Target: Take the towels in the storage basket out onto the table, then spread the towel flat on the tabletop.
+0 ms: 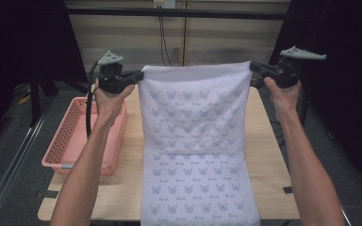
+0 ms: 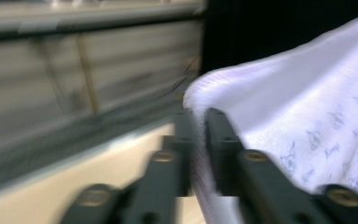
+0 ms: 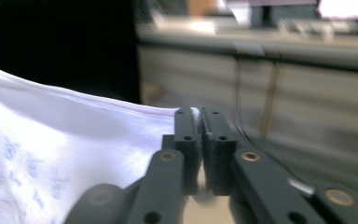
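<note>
Cloth (image 1: 195,141) stretched between both grippers, top edge held taut above the far side of the wooden table (image 1: 268,160), lower end hanging past the near edge. Left gripper (image 1: 140,75) clamped on the upper left corner, right gripper (image 1: 253,69) clamped on the upper right corner, fabric pinched between the jaws in both gripper views. Pink basket (image 1: 70,141) at the table's left edge, just beside the hanging cloth. Bare wood to the right. White fabric, rows of small blue butterfly-like motifs.
</note>
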Action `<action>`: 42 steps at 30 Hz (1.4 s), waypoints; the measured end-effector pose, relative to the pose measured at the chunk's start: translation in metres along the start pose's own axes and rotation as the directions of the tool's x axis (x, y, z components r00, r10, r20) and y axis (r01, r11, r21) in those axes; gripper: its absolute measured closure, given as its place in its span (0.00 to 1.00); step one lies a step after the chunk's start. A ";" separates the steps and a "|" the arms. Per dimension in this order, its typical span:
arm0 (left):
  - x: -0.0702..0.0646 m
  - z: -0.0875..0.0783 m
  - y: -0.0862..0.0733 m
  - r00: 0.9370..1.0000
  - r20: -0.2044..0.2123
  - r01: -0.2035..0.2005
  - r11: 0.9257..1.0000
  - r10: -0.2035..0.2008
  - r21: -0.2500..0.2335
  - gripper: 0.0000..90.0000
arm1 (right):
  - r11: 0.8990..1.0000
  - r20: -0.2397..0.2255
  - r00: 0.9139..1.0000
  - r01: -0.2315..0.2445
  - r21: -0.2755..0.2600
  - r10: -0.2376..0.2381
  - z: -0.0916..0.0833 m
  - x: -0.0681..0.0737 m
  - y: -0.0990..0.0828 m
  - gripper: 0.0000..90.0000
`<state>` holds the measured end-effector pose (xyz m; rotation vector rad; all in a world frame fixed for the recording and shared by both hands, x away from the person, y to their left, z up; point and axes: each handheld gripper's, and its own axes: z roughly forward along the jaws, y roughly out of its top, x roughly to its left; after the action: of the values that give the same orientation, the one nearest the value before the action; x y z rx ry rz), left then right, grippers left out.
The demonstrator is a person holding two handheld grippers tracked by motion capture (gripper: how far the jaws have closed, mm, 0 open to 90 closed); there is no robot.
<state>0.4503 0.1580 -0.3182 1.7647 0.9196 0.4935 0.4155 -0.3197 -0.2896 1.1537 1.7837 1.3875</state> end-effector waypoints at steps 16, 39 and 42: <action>-0.045 0.002 -0.107 0.974 0.225 0.007 0.990 -0.039 0.141 0.70 | 0.985 -0.108 0.994 0.010 0.170 0.008 -0.031 0.036 -0.132 0.60; -0.095 -0.029 -0.213 0.953 0.303 -0.149 0.899 0.019 0.413 0.64 | 0.853 -0.280 0.955 0.226 0.470 -0.099 -0.064 0.086 -0.243 0.68; -0.098 -0.029 -0.216 0.952 0.302 -0.173 0.897 0.048 0.406 0.64 | 0.852 -0.286 0.953 0.228 0.470 -0.098 -0.070 0.090 -0.244 0.84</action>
<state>0.2935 0.1350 -0.4970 2.2301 0.7599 0.0979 0.2490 -0.2897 -0.4996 1.0669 2.4665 1.0295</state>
